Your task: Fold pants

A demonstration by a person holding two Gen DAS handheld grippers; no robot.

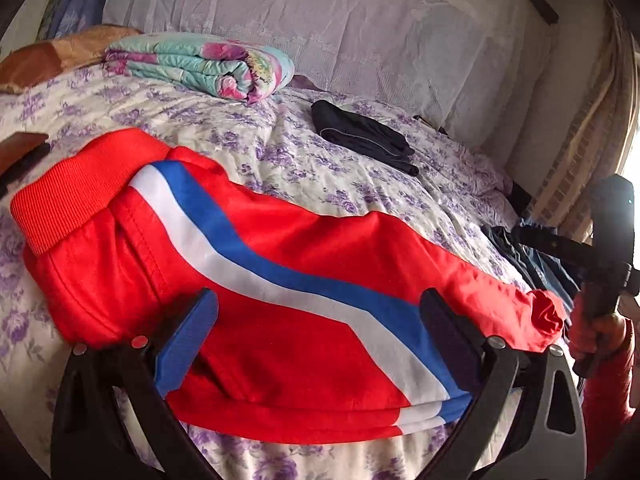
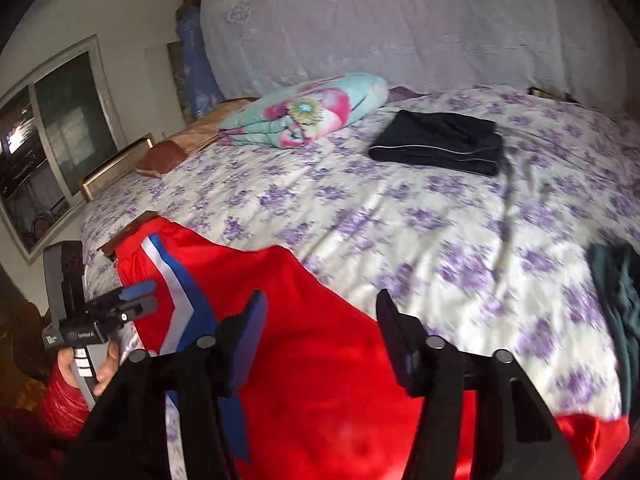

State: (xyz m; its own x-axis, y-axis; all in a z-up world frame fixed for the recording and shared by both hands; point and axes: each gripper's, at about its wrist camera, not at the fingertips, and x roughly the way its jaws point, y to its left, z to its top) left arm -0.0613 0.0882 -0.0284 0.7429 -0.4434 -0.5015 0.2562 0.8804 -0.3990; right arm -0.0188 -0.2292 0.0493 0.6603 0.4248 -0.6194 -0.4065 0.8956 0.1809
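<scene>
1. Red pants with a blue-and-white stripe lying flat across the near part of the bed, ribbed waistband to the left in the left wrist view
2. Left gripper spread wide above the pants, holding nothing
3. Right gripper likewise spread wide over the red fabric, empty
4. Folded black garment and floral quilt farther back on the bed

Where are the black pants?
The folded black pants lie on the flowery bedspread toward the far side, right of the rolled colourful blanket, beyond the red pants.
</scene>
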